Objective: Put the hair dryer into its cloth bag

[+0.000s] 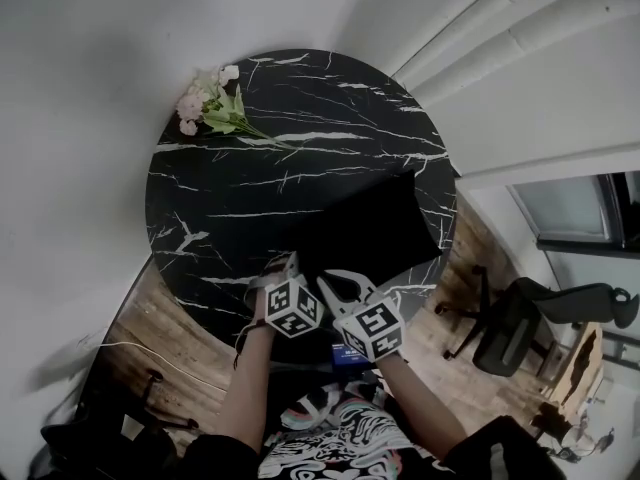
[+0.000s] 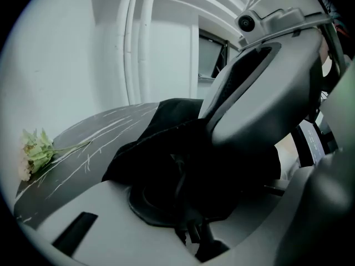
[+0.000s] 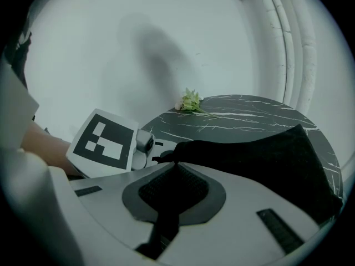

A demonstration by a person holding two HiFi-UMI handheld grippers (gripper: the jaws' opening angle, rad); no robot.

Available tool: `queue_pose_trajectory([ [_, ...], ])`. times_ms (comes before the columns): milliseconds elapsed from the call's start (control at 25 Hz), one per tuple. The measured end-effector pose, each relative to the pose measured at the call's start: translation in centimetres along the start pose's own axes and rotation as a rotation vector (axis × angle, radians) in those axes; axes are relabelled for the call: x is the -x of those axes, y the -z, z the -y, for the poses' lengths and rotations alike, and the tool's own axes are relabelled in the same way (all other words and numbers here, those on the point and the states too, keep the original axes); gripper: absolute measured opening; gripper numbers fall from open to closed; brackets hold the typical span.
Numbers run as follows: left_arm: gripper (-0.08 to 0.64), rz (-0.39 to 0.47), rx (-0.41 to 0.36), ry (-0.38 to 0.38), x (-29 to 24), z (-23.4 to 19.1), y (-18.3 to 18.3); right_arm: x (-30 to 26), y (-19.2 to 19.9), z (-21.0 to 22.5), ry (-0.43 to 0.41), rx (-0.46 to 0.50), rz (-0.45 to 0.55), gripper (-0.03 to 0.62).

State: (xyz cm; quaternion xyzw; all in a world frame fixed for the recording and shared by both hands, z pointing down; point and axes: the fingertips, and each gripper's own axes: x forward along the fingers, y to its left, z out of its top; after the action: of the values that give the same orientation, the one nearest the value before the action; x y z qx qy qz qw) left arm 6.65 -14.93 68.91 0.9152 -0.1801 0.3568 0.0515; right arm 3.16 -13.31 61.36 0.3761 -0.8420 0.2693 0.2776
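A black cloth bag [image 1: 365, 230] lies flat on the right half of a round black marble table [image 1: 220, 198]. No hair dryer shows in any view. Both grippers sit side by side at the bag's near edge. My left gripper [image 1: 283, 268] is shut on a bunched fold of the bag's cloth [image 2: 166, 137], which fills the space between its jaws [image 2: 186, 195]. My right gripper [image 1: 345, 282] is shut on the bag's edge [image 3: 266, 154], with a corner of cloth pinched at its tips [image 3: 172, 168]. The right gripper's white body [image 2: 266, 76] looms close beside the left one.
A small bunch of pink flowers with green leaves [image 1: 210, 103] lies at the table's far left edge. A black office chair [image 1: 515, 318] stands on the wooden floor to the right. White walls and pipes [image 1: 520, 28] run behind the table.
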Motion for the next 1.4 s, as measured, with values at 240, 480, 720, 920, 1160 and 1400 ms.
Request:
queue_pose_trajectory([
  [240, 0.148, 0.001, 0.047, 0.067, -0.2, 0.9, 0.0, 0.3, -0.3, 0.6, 0.024, -0.006, 0.044, 0.027],
  [480, 0.300, -0.009, 0.060, 0.064, 2.0, 2.4, 1.4, 1.1, -0.3, -0.1, 0.005, -0.020, 0.065, 0.029],
  [720, 0.310, 0.045, 0.225, -0.092, 6.0, 1.3, 2.8, 3.4, -1.5, -1.2, -0.013, -0.001, 0.138, 0.075],
  [920, 0.308, 0.135, 0.336, -0.200, 10.0, 0.9, 2.5, 6.1, -2.6, -1.8, 0.003, 0.020, 0.218, 0.078],
  [1160, 0.026, 0.376, 0.579, -0.433, 17.7, 0.3, -0.8, 10.8, -4.4, -2.1, 0.049, 0.009, 0.382, 0.078],
  [1400, 0.015, 0.450, 0.487, -0.481, 22.1, 0.8, -4.5, 14.9, -6.4, -3.3, 0.134, 0.090, 0.482, 0.044],
])
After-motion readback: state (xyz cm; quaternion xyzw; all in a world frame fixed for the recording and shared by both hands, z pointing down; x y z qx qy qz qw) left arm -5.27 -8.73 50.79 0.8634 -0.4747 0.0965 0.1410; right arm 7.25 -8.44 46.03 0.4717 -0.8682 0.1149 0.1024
